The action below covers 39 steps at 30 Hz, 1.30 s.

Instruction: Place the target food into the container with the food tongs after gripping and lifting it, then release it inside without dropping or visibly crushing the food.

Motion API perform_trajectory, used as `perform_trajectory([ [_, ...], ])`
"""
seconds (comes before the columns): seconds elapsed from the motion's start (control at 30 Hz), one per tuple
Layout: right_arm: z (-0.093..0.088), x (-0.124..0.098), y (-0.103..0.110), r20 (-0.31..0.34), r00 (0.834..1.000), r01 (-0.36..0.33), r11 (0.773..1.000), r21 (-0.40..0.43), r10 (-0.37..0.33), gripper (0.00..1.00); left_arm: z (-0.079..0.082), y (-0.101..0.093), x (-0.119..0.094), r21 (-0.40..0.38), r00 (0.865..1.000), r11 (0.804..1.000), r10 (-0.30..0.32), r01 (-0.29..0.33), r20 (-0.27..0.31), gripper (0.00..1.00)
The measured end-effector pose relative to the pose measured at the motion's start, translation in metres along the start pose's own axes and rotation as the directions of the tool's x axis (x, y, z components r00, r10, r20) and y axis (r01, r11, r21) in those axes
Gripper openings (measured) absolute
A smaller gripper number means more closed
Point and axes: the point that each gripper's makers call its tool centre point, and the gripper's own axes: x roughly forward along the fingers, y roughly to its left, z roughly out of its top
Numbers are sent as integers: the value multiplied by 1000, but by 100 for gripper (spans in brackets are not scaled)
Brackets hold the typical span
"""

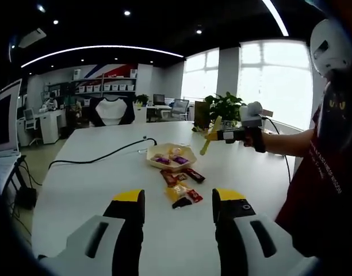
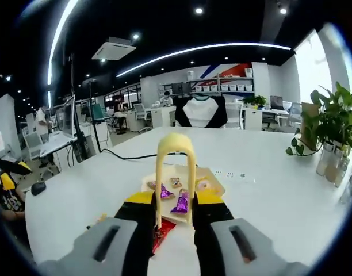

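Open-plan office, white table (image 1: 95, 190) with a black cable trailing across. Left gripper (image 1: 179, 201) hangs idle, jaws apart, holding nothing. Right gripper (image 2: 175, 210), jaws clamped on yellow food tongs (image 2: 175, 172), aims them over the hexagonal tray (image 1: 171, 156), likely lining up a pick. Roughly four wrapped snacks (image 1: 182, 187) lie mid-table beside the tray; several wrapped candies (image 2: 171, 198) sit inside.

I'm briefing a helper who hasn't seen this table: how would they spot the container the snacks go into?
On the big white table, follow the black cable to its end. Beside it sits the container, a shallow beige tray with angled sides, already holding purple-wrapped sweets. The red and yellow packets nearby lie loose on the tabletop.
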Motion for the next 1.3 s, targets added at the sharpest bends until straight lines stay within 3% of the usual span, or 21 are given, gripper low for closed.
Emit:
perform_trajectory([
  [0.37, 6, -42, 5, 28, 999, -35, 999, -28, 36, 21, 4, -1, 6, 3, 1000, 1000, -10, 10, 8, 50],
  [0.93, -24, -98, 4, 20, 1000, -10, 1000, 14, 9, 22, 12, -3, 17, 25, 999, 999, -34, 33, 18, 50],
  [1.23, -27, -101, 3, 38, 999, -20, 1000, -7, 20, 23, 18, 3, 16, 24, 999, 1000, -9, 8, 38, 49],
  [1.3, -24, -97, 5, 49, 998, -32, 999, 24, 30, 23, 19, 3, 16, 20, 999, 1000, -7, 6, 41, 49],
])
